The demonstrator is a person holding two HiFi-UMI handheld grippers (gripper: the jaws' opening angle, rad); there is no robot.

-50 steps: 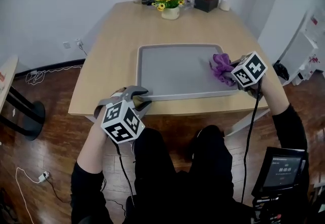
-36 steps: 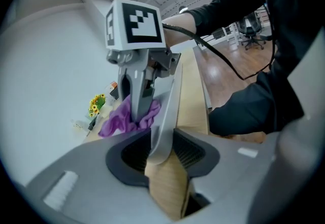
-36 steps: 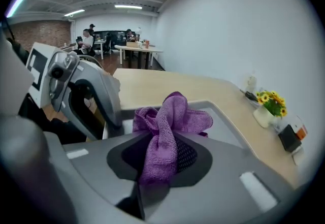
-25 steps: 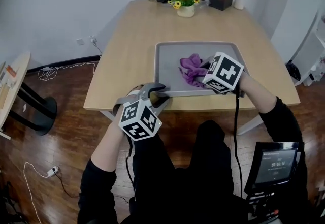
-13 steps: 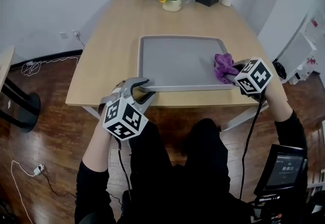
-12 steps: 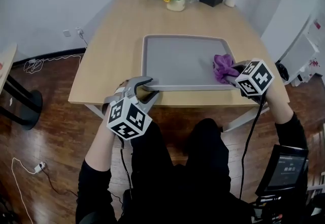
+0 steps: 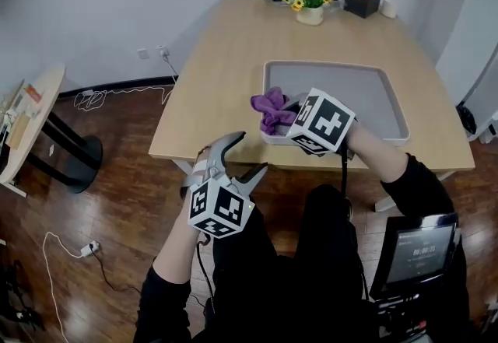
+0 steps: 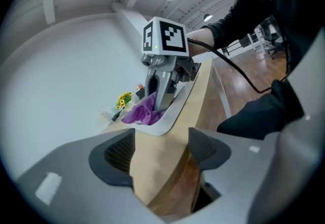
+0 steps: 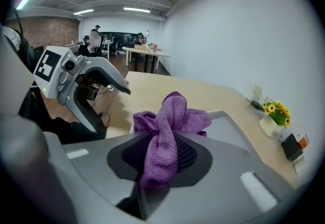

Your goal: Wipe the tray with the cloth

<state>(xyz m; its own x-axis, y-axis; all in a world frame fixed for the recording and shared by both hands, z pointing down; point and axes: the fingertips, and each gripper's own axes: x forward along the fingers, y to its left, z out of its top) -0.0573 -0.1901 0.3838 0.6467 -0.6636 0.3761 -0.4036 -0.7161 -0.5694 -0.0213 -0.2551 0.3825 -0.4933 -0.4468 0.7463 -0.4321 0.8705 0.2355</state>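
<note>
The grey tray [image 7: 366,96] lies on the wooden table [image 7: 226,77]. At the tray's near-left corner a bunched purple cloth [image 7: 270,106] sits, and my right gripper [image 7: 286,117] is shut on it; the right gripper view shows the cloth [image 9: 170,126] pinched between the jaws over the tray rim [image 9: 228,119]. My left gripper [image 7: 250,153] hangs off the table's front edge, below and left of the tray. Its jaws are opening, with nothing between them. In the left gripper view the pads [image 8: 114,154] frame the table edge, with the cloth [image 8: 142,112] and tray [image 8: 179,103] beyond.
A flower pot [image 7: 310,8], boxes [image 7: 362,1], a bottle and a glass stand at the table's far edge. A round side table [image 7: 31,127] is at the left, with cables [image 7: 109,96] on the wood floor. A screen device [image 7: 412,252] hangs at the lower right.
My right gripper dragged the cloth from the tray's right side to its near-left corner. My left gripper let go of the tray's near-left rim, drew back off the table, and its jaws opened wide.
</note>
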